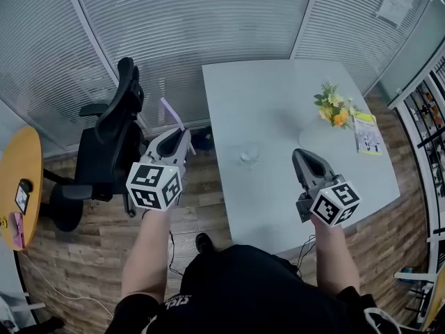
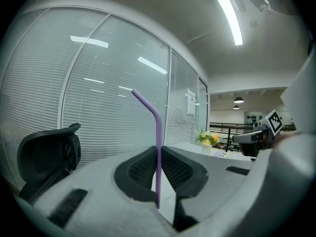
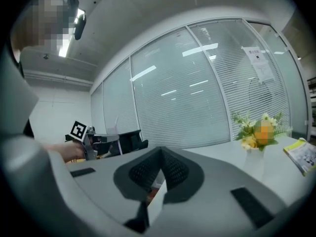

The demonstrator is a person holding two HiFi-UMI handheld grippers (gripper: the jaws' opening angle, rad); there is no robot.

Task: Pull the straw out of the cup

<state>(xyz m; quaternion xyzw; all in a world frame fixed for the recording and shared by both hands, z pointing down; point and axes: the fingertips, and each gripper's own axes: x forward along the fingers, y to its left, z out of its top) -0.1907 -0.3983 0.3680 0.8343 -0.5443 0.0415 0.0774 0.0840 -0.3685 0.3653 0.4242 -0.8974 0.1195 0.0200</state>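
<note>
A purple bent straw [image 1: 172, 112] sticks up from my left gripper [image 1: 182, 136], which is shut on it left of the table, over the wooden floor. In the left gripper view the straw [image 2: 157, 127] stands upright, pinched between the closed jaws of the left gripper [image 2: 159, 151], its bent top leaning left. The clear glass cup [image 1: 249, 154] stands on the white table [image 1: 278, 96] near its left edge, apart from both grippers and with no straw in it. My right gripper [image 1: 300, 157] hovers over the table right of the cup. Its jaws meet with nothing between them [image 3: 160, 153].
A black office chair [image 1: 111, 145] stands left of the table, close to my left gripper. A vase of yellow flowers [image 1: 332, 110] and a booklet [image 1: 368, 132] sit on the table's far right. Glass walls with blinds lie behind. A round wooden table [image 1: 17, 179] is at far left.
</note>
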